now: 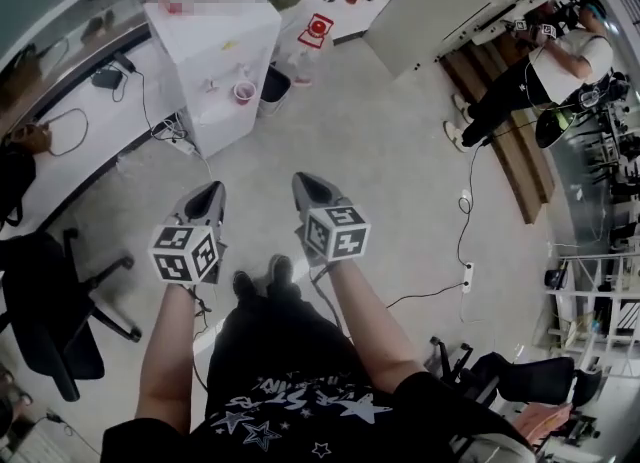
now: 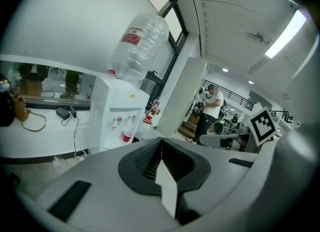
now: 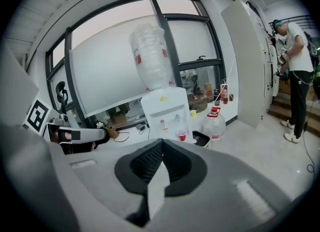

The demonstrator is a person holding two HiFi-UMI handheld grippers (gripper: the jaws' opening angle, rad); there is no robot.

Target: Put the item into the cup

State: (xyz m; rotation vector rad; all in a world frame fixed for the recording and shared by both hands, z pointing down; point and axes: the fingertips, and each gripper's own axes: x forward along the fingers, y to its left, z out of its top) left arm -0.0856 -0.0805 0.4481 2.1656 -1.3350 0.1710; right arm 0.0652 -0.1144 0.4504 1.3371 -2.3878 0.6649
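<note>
Toward the upper left of the head view, the red cup (image 1: 244,92) is sitting on the water dispenser (image 1: 215,51), well ahead of the left gripper (image 1: 208,196) and right gripper (image 1: 310,188), neither clearly nearer. Left gripper view: jaws pressing together, empty, cup lying left of them. Right gripper view: likewise, cup lying slightly right. I'm seeing no item anywhere.

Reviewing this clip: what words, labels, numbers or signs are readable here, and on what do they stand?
No text reads clearly.
Red label on the water bottle: too blurred.
White print on the person's black shirt: letters, too distorted to read.
Marker cubes: square patterns only, no words.
</note>
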